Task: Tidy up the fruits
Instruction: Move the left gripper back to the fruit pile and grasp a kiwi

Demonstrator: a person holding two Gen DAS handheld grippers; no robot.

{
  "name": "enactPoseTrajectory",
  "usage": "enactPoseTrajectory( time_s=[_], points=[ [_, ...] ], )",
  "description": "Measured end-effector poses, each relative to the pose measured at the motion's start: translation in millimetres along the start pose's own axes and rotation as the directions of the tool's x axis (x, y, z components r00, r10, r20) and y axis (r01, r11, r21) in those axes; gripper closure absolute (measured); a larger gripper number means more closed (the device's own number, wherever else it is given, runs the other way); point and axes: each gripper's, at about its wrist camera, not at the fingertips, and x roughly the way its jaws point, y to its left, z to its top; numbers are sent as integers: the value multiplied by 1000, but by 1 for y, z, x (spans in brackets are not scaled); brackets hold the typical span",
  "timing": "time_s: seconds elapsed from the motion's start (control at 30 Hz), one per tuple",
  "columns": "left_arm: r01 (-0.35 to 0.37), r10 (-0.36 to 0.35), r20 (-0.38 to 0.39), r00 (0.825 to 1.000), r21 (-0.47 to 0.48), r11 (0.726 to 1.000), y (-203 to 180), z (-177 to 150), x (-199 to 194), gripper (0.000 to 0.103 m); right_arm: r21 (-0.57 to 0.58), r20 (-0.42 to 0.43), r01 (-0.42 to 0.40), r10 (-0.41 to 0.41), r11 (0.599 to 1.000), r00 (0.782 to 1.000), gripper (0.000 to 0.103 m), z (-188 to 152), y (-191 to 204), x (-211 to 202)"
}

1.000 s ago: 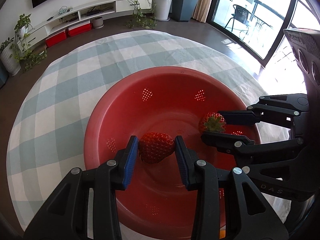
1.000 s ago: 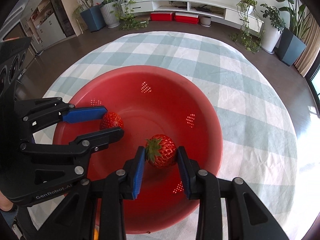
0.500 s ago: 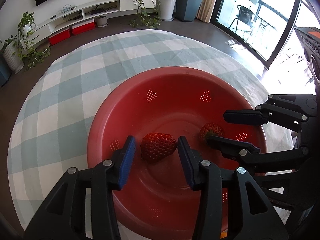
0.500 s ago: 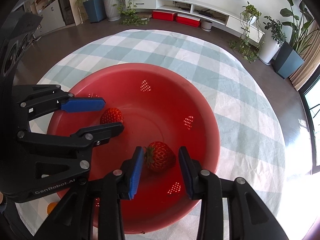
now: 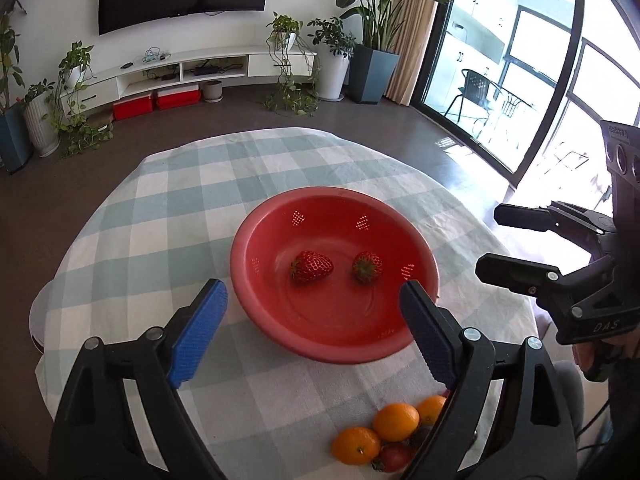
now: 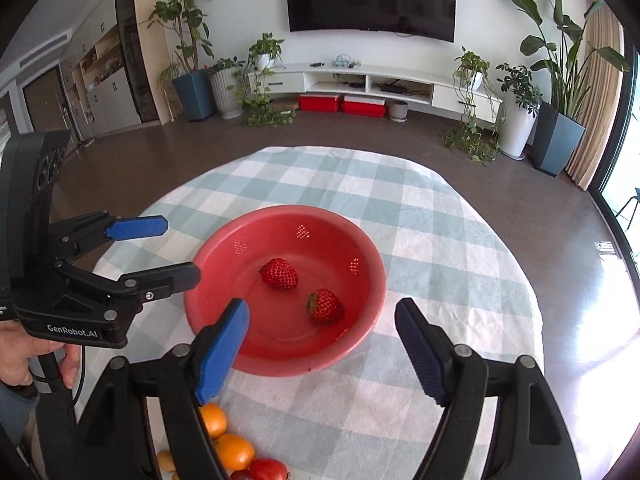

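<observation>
Two strawberries (image 5: 311,266) (image 5: 367,266) lie side by side in the colander (image 5: 256,240), with oranges (image 5: 395,422) nearer the camera.

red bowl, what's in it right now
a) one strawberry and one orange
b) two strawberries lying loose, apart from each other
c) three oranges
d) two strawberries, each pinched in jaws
b: the red bowl holds two strawberries lying apart, while the left gripper and right gripper are both open and empty, and the oranges sit on the cloth outside it.
</observation>
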Motion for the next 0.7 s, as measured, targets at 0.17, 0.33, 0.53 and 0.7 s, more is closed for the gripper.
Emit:
enactPoseTrajectory(
  time_s=[0.17,0.33,0.53,0.7],
  points=[
    [86,-85,29,996,-21,996,-12,-55,-49,3,74,64,-62,57,995,996,20,-44,1,-44],
    [79,-78,-54,995,16,997,-40,-119,-64,0,163,64,-115,105,980,992,20,-92,7,-61],
    [34,-22,-82,996,148,988,-75,-176,-64,0,199,-3,-108,111,974,994,20,-141,22,-55],
    [91,-56,-162,985,216,972,-72,-181,-41,2,235,-65,-105,123,966,990,30,-161,21,-44]
  ],
)
